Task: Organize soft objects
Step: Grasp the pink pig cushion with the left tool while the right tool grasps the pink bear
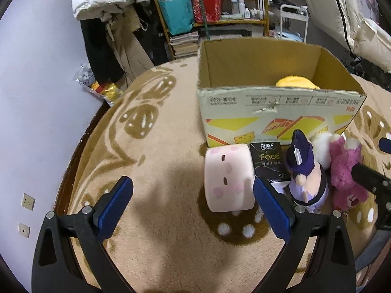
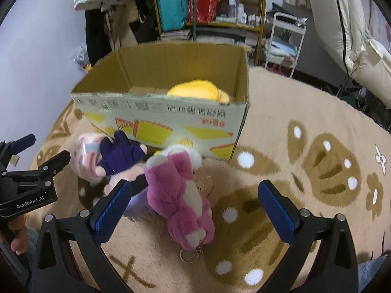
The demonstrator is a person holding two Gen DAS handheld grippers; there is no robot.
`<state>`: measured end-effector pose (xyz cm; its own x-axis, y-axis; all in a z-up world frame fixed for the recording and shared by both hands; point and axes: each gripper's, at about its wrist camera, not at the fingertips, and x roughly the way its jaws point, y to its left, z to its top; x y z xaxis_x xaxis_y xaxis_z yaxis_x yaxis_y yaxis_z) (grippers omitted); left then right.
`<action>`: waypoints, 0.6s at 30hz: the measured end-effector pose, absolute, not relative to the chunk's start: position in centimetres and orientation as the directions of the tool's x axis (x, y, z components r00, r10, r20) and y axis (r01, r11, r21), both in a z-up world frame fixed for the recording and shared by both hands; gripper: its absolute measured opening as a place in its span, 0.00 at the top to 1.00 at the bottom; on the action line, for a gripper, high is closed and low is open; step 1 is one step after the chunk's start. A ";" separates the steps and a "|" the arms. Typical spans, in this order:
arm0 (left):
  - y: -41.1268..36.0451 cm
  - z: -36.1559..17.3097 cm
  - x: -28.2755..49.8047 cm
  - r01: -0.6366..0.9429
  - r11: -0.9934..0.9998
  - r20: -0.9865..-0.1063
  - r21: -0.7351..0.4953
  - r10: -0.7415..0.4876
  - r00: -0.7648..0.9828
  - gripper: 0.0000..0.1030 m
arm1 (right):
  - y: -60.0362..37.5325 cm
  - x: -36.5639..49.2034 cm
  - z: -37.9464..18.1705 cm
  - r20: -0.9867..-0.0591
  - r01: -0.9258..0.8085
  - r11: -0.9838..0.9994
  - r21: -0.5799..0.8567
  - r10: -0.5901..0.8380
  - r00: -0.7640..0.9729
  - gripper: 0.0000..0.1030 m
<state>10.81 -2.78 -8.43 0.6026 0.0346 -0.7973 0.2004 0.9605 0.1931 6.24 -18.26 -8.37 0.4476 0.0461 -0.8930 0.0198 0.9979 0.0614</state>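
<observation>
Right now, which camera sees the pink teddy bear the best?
The right wrist view. The pink teddy bear lies whole on the rug between the open right gripper fingers, keyring included. In the left wrist view the bear sits near the right edge, partly hidden behind the purple-hatted doll and the other gripper.

The left claw (image 1: 193,204) and right claw (image 2: 193,208) have matt black plastic arms with small metal rivets, and blue ribbed pads (image 1: 114,207). Under both lies a fluffy, deep-pile rug (image 1: 158,151). Ahead of them stands a corrugated cardboard box (image 1: 276,119), its printed outer face smooth and faintly shiny. Between the right claw's fingers is a shaggy pink plush bear (image 2: 180,197) with a metal keyring (image 2: 190,255). Ahead of the left claw, a smooth pink cushion (image 1: 228,177) and a glossy black packet (image 1: 268,158).
</observation>
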 end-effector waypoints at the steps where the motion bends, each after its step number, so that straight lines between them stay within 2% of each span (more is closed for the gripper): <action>1: -2.8 -8.6 10.9 0.203 0.960 -0.802 0.191 0.033 0.597 0.05 | -18.2 6.3 -8.7 -0.898 0.021 0.998 0.058 0.043 0.437 0.00; 10: -3.7 -10.9 12.1 0.239 0.960 -0.851 0.147 0.000 0.526 0.05 | -17.3 7.2 -10.8 -0.936 0.023 0.999 -0.027 -0.033 0.351 0.00; 18: -3.8 -12.5 13.1 0.241 0.963 -0.876 0.124 -0.008 0.483 0.05 | -16.9 7.7 -11.6 -0.941 0.011 0.999 -0.034 -0.036 0.335 0.03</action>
